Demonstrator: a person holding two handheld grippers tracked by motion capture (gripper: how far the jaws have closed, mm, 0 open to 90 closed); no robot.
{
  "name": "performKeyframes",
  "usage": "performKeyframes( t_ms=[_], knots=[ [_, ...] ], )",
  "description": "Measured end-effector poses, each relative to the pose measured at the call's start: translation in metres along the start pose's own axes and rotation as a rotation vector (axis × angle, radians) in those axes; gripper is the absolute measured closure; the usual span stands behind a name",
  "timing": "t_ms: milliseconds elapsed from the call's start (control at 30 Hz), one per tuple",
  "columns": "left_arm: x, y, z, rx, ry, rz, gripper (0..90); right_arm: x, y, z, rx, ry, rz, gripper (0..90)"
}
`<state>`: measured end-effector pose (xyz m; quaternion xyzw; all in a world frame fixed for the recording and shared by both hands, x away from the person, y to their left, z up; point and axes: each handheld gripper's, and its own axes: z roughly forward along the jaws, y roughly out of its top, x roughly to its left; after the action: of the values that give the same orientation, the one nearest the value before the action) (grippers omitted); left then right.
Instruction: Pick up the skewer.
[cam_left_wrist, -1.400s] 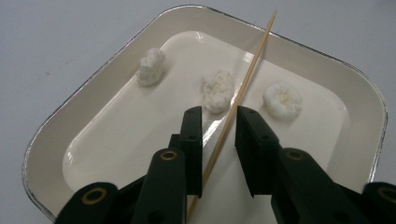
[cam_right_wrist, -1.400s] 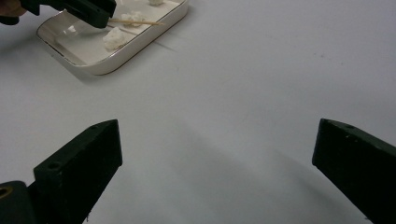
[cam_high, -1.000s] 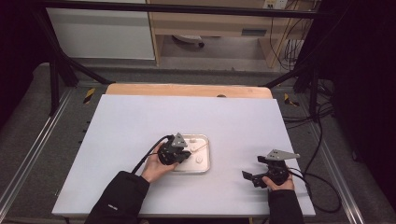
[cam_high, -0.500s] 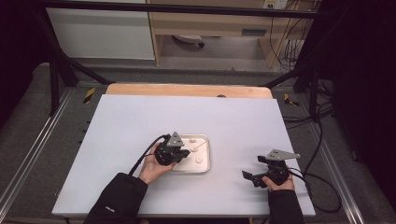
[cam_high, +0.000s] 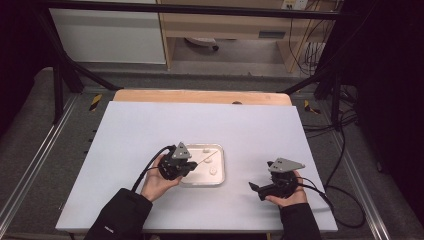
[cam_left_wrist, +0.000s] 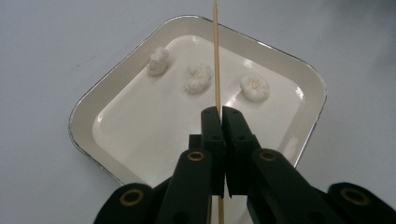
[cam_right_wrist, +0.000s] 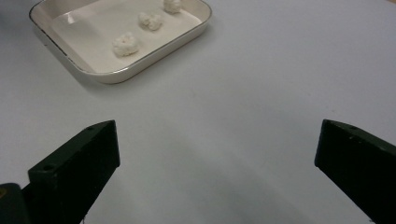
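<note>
High view: my left gripper (cam_high: 192, 162) clamps a skewer (cam_high: 209, 158) pointing to 2 o'clock over the tray (cam_high: 221, 172); my right gripper (cam_high: 255, 188) waits at 4 o'clock.
Left gripper view: skewer axis at 12, popcorn pieces (cam_left_wrist: 198, 78) ahead.
Right gripper view: jaws wide, empty; tray at 11 o'clock.

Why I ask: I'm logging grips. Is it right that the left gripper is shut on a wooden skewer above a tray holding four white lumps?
Not quite: the tray holds three white lumps, as the left gripper view shows. The left gripper is indeed shut on the wooden skewer.
</note>
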<state>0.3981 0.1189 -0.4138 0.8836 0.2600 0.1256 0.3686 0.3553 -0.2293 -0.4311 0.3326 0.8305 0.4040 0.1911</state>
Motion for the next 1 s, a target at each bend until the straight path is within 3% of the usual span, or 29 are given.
performKeyframes(
  t_ms=[233,367,400,433,467,500,600,733,1000],
  knots=[
    [-0.007,0.003,-0.004,0.011,-0.011,0.004,88.3,0.021,0.019,0.004,0.014,0.001,-0.136,2.8],
    [-0.014,0.009,-0.006,0.017,-0.017,0.02,88.3,0.029,0.026,0.006,0.031,-0.008,-0.209,3.6],
    [-0.016,0.011,-0.006,0.018,-0.019,0.03,88.3,0.029,0.026,0.006,0.031,-0.008,-0.209,3.6],
    [-0.018,0.013,-0.007,0.022,-0.019,0.038,88.4,0.032,0.029,0.008,0.043,-0.016,-0.247,4.2],
    [-0.02,0.015,-0.007,0.023,-0.019,0.043,88.4,0.032,0.029,0.008,0.043,-0.016,-0.247,4.2],
    [-0.023,0.017,-0.007,0.025,-0.02,0.054,88.4,0.035,0.031,0.009,0.052,-0.021,-0.278,4.9],
    [-0.028,0.024,-0.006,0.033,-0.026,0.076,88.4,0.037,0.032,0.01,0.054,-0.022,-0.304,6.1],
    [-0.036,0.032,-0.002,0.047,-0.038,0.096,88.4,0.04,0.037,0.011,0.061,-0.04,-0.382,9.1],
    [-0.052,0.049,0.008,0.072,-0.059,0.133,88.4,0.042,0.04,0.011,0.064,-0.066,-0.492,16.2]
  ],
)
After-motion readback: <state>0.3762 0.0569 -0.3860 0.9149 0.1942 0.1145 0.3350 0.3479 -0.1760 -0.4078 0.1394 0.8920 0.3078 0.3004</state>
